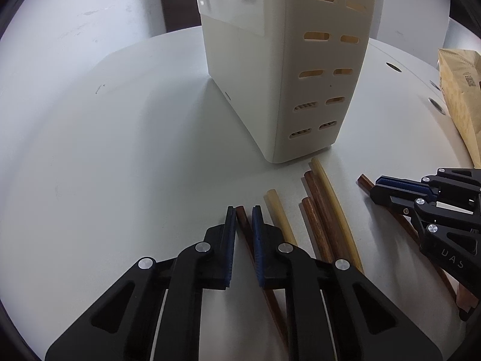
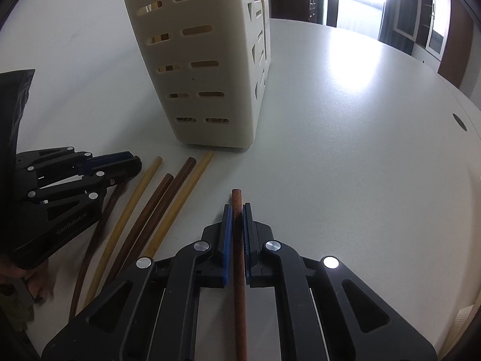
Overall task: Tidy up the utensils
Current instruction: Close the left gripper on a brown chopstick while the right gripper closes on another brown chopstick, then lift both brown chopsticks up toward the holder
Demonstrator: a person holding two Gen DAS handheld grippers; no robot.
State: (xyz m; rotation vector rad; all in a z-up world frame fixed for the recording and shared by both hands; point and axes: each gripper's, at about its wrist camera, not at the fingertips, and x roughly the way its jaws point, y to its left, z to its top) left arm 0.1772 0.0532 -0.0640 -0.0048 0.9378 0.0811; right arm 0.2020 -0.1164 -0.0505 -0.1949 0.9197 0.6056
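Observation:
A white slotted utensil holder (image 1: 255, 90) (image 2: 210, 60) stands upright on the white table (image 1: 120, 150). Several chopsticks lie in front of it: pale yellow ones (image 1: 330, 198) (image 2: 144, 186) and brown ones (image 1: 318, 210) (image 2: 159, 198). My left gripper (image 1: 244, 210) (image 2: 133, 160) is low over the table, shut on a dark brown chopstick (image 1: 242, 218) that runs back under it. My right gripper (image 2: 237, 207) (image 1: 375, 189) is shut on a reddish brown chopstick (image 2: 236, 195) (image 1: 365, 180), whose end sticks out past the pads.
A brown paper bag (image 1: 460, 90) lies at the right of the left wrist view, near round holes (image 1: 392, 66) in the table top. The table's curved edge runs along the right in the right wrist view, with windows (image 2: 360, 0) beyond. A hand (image 2: 39, 282) holds the left gripper.

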